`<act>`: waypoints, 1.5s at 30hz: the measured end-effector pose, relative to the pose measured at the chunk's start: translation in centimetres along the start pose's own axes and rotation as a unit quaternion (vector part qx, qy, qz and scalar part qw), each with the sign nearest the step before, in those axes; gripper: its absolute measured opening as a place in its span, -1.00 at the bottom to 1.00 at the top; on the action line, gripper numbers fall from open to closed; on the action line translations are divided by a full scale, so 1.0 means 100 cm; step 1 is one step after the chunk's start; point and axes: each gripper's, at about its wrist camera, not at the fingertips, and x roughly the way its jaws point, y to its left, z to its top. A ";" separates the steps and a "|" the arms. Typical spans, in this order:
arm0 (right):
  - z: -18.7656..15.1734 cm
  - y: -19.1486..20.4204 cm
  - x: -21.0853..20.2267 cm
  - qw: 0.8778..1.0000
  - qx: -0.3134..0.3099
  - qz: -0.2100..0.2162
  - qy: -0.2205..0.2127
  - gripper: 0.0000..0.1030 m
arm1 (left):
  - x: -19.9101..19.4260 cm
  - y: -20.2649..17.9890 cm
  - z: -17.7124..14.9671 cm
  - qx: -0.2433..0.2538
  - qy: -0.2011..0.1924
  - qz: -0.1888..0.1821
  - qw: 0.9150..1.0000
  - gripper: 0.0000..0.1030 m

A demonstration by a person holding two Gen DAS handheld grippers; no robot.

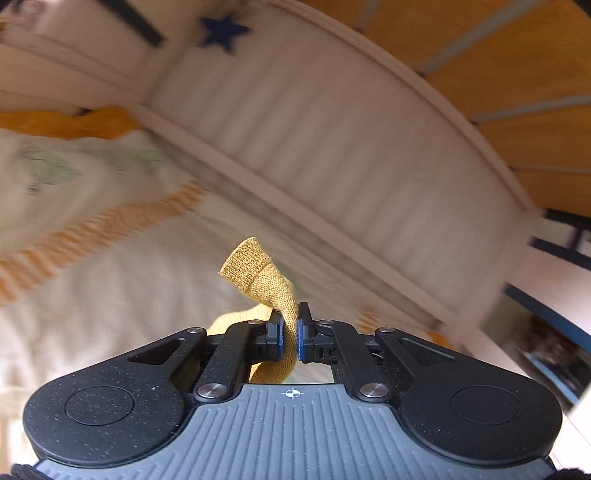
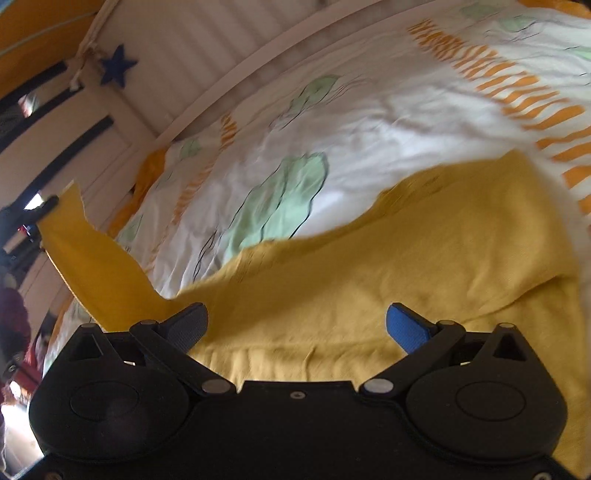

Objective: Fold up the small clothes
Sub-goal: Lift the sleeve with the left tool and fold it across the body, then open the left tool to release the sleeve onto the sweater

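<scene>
Left tongs [image 1: 290,332] pinch the yellow garment's [image 2: 369,266] cuff; right tongs [image 2: 297,325] gape, empty; bedding blurred.

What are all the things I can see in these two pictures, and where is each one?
mustard-yellow knit garment: one, lying on the bed, one narrow end lifted and pinched in the left gripper.
duvet cover: one, white with green shapes and orange stripes, spread over the bed under the garment.
bed rail: one, white and ribbed, along the far edge of the bed.
star: one, dark blue, on the white panel near the bed's corner.
left gripper: one, black, shut on the garment's end.
right gripper: one, black with a blue pad, open just above the garment.
</scene>
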 end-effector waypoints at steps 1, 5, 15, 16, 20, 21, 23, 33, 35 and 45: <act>0.004 -0.003 -0.003 1.000 0.006 -0.004 -0.005 0.99 | 0.008 -0.012 -0.006 0.005 0.009 -0.013 1.000 -0.89; 0.019 -0.018 -0.016 0.999 0.033 -0.023 -0.023 0.99 | 0.041 -0.057 -0.040 0.021 0.047 -0.049 0.997 -0.89; 0.046 -0.053 -0.047 0.991 0.092 -0.055 -0.085 0.99 | 0.097 -0.102 -0.160 0.023 0.187 -0.053 0.981 -0.86; 0.047 -0.055 -0.050 0.990 0.093 -0.061 -0.091 0.99 | 0.101 -0.103 -0.168 0.024 0.202 -0.052 0.978 -0.85; 0.053 -0.063 -0.056 0.986 0.100 -0.075 -0.110 0.99 | 0.108 -0.104 -0.189 0.043 0.249 -0.063 0.966 -0.24; 0.053 -0.065 -0.057 0.985 0.101 -0.078 -0.114 0.99 | 0.106 -0.106 -0.192 0.054 0.251 -0.070 0.964 -0.22; 0.054 -0.066 -0.058 0.984 0.100 -0.084 -0.118 0.99 | 0.103 -0.109 -0.195 0.076 0.252 -0.082 0.961 -0.15; 0.052 -0.066 -0.048 0.988 0.076 -0.095 -0.094 0.99 | 0.066 -0.095 -0.177 0.134 0.240 -0.067 0.959 0.24; 0.050 -0.066 -0.042 0.990 0.070 -0.094 -0.081 0.99 | 0.057 -0.078 -0.172 0.147 0.241 -0.041 0.958 0.24; 0.031 -0.069 -0.007 0.995 0.039 -0.090 -0.022 0.99 | 0.025 0.022 -0.143 0.170 0.245 0.097 0.949 0.24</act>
